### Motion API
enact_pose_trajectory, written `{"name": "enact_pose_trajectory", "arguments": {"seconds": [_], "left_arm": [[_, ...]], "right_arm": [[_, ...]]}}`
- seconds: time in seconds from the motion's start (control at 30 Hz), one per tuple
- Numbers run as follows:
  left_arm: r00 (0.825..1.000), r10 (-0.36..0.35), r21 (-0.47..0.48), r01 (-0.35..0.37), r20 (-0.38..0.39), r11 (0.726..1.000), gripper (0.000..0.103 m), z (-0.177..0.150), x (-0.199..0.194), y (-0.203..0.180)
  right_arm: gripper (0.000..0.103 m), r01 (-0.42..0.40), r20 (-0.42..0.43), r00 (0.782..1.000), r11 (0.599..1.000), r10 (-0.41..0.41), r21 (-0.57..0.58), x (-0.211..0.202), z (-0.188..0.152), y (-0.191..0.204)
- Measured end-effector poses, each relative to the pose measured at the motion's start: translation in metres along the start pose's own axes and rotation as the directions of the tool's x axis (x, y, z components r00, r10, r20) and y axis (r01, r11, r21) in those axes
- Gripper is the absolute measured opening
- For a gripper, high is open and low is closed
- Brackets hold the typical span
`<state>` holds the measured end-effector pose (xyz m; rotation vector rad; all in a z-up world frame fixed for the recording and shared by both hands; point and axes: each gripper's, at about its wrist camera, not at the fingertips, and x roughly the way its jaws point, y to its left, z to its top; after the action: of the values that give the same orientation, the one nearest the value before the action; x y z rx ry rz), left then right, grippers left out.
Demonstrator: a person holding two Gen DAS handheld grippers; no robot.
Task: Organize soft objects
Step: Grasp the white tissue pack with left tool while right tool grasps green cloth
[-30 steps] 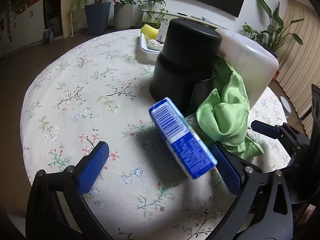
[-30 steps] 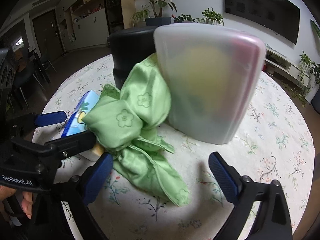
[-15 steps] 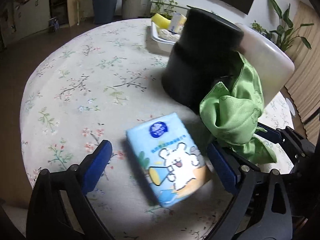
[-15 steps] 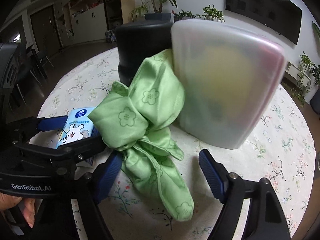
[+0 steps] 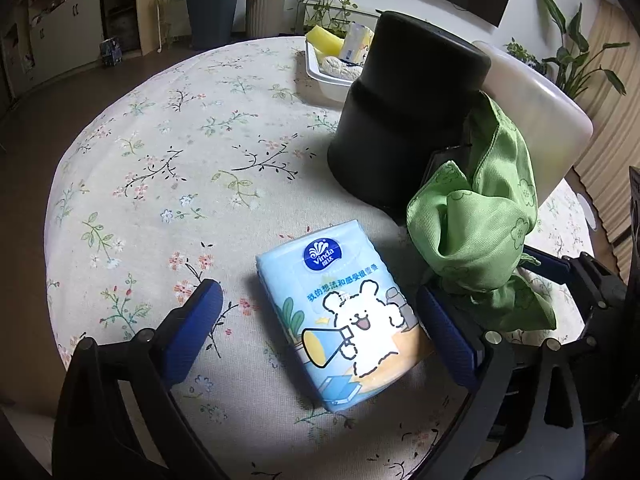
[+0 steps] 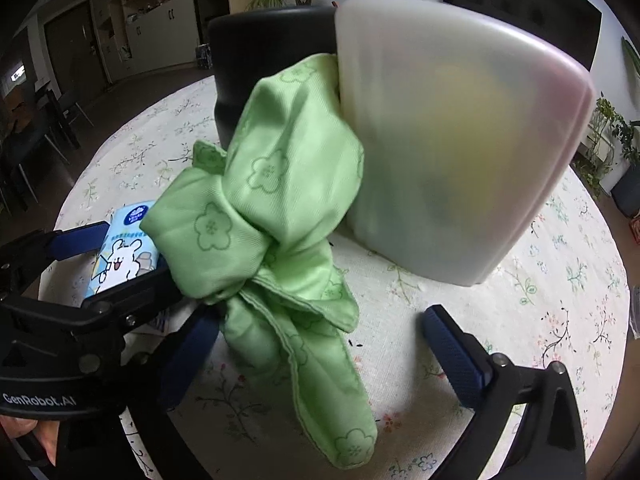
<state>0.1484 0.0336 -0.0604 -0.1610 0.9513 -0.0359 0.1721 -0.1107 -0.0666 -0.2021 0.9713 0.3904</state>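
Since a second ago the tissue pack (image 5: 346, 316) has tipped from standing on edge to lying flat, printed face up, on the counter (image 5: 168, 152), between the wide-open fingers of our left hand-held gripper (image 5: 320, 328), which grips nothing. We judge it light and squashy, its plastic wrap a little slick, so we would take it across its two long sides, near the middle, and squeeze gently.

Just beside it, to our right, the green cloth (image 6: 276, 216) hangs bunched. Our right hand-held gripper (image 6: 328, 344) is open too; its left finger touches the cloth's lower folds, but nothing is clamped. Limp and thin, the cloth will sag and trail, so the thick knotted bunch looks the best place to pinch.

Behind the cloth stand a black bin (image 5: 404, 108) and a frosted plastic box (image 6: 452, 132), the cloth's top caught between them. Farther back a white tray (image 5: 324, 74) holds sponges (image 5: 324, 36) and another small pack (image 5: 358, 42).
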Motion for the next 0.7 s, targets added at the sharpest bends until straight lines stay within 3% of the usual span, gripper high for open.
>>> {"name": "enact_pose_trajectory", "arguments": {"seconds": [0.07,0.13,0.27,0.3,0.33,0.37,0.53,0.7], "left_arm": [[1.0,0.0,0.002,0.0,-0.004,1.0,0.099,0.0,0.0,0.0],[1.0,0.002,0.018,-0.002,-0.026,1.0,0.099,0.002,0.001,-0.002],[1.0,-0.013,0.025,0.013,-0.001,1.0,0.096,0.002,0.0,-0.003],[1.0,-0.016,0.033,0.015,0.004,0.999,0.087,0.001,-0.001,-0.003],[1.0,-0.023,0.044,0.023,0.01,0.999,0.073,0.0,-0.003,-0.005],[1.0,-0.026,0.045,0.026,0.013,0.999,0.069,-0.001,-0.005,-0.004],[0.998,-0.068,0.019,0.067,0.018,0.998,0.057,-0.003,-0.011,0.005],[0.996,-0.087,0.034,0.086,0.01,0.996,0.054,-0.007,-0.017,0.007]], "right_arm": [[0.1,-0.008,0.011,1.0,1.0,0.008,-0.001,-0.002,-0.001,0.001],[0.086,-0.025,0.039,0.999,0.999,0.026,-0.026,-0.006,-0.002,0.009],[0.027,-0.049,0.069,0.996,0.997,0.053,-0.066,-0.013,-0.004,0.026],[0.017,-0.048,0.07,0.996,0.996,0.053,-0.075,-0.014,-0.005,0.029],[0.015,-0.046,0.07,0.996,0.995,0.052,-0.084,-0.015,-0.005,0.032],[0.012,-0.048,0.07,0.996,0.995,0.055,-0.09,-0.015,-0.006,0.034],[0.009,-0.094,0.067,0.993,0.995,0.097,-0.033,-0.02,-0.01,0.02],[0.007,-0.107,0.074,0.991,0.994,0.108,-0.012,-0.031,-0.022,0.011]]}}
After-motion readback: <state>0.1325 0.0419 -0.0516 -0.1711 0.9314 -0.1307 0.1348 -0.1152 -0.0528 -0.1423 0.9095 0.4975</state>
